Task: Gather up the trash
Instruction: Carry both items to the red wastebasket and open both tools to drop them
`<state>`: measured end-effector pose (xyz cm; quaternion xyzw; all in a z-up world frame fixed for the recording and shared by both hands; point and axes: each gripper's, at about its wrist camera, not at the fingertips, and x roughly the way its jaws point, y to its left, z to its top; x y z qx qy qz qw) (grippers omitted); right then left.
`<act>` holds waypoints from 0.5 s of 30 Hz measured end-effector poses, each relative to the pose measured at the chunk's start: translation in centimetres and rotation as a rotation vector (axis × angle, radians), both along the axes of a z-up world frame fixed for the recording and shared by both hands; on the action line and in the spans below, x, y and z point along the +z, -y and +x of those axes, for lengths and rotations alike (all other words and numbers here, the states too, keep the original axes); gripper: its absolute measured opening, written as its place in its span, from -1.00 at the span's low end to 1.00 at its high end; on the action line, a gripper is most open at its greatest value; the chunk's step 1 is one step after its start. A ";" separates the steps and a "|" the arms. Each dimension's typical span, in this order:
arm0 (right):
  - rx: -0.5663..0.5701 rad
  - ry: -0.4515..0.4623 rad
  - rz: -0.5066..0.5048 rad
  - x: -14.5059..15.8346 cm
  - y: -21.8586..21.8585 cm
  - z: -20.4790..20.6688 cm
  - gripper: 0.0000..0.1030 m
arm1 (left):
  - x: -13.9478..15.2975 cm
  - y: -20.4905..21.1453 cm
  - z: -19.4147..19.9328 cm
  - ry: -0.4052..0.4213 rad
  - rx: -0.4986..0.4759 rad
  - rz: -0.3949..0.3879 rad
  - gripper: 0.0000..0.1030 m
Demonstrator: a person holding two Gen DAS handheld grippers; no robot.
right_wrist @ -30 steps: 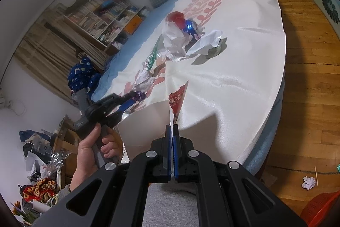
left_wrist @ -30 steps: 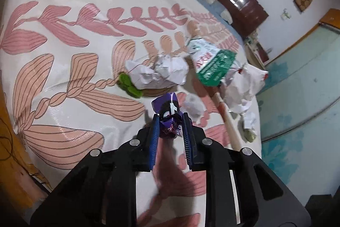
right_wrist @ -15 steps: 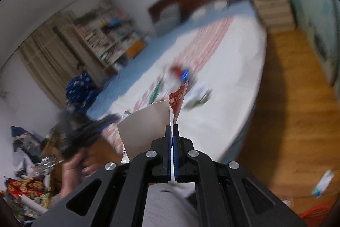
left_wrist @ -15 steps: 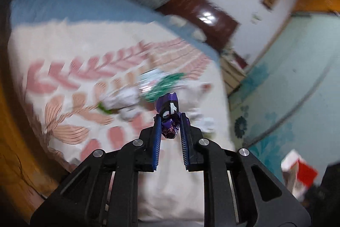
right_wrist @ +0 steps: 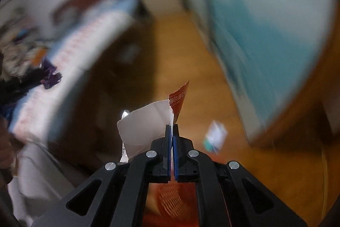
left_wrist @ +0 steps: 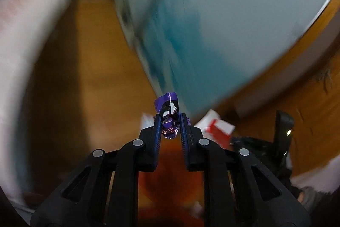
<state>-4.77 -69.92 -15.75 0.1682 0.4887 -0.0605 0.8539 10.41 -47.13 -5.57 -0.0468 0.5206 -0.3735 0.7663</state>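
My left gripper is shut on a crumpled purple wrapper, held above the wooden floor. My right gripper is shut on a torn red and silver packet that sticks up between its pads. Below both grippers shows an orange-red mesh basket, also blurred under the left gripper as the basket. In the right wrist view the left gripper with its purple wrapper appears at the far left, over the bed. Both views are smeared by motion.
The bed with its leaf-patterned cover runs along the left. A teal and white wall rises on the right above the wooden floor. A red and white packet and a small white packet lie on the floor.
Both grippers have swung away from the bed and its trash pile toward the floor and the orange-red basket, each keeping its piece of trash. The views have turned from bed to wall and floor.
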 end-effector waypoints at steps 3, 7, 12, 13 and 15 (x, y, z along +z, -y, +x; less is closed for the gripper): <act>-0.130 -0.169 0.090 -7.9 3.2 -3.3 -0.93 | -8.5 7.6 -2.0 -0.106 -0.140 0.181 -0.68; -0.172 -0.243 0.141 -12.6 3.8 -5.6 -0.93 | -16.9 11.8 -4.6 -0.266 -0.233 0.323 -0.68; -0.176 -0.261 0.169 -13.9 3.9 -5.6 -0.85 | -19.2 12.6 -4.7 -0.305 -0.259 0.394 -0.58; -0.168 -0.264 0.174 -13.9 3.7 -5.8 -0.83 | -19.5 12.3 -4.5 -0.310 -0.254 0.395 -0.49; -0.160 -0.265 0.155 -14.5 3.4 -5.3 -0.55 | -19.7 12.6 -4.8 -0.321 -0.234 0.386 0.38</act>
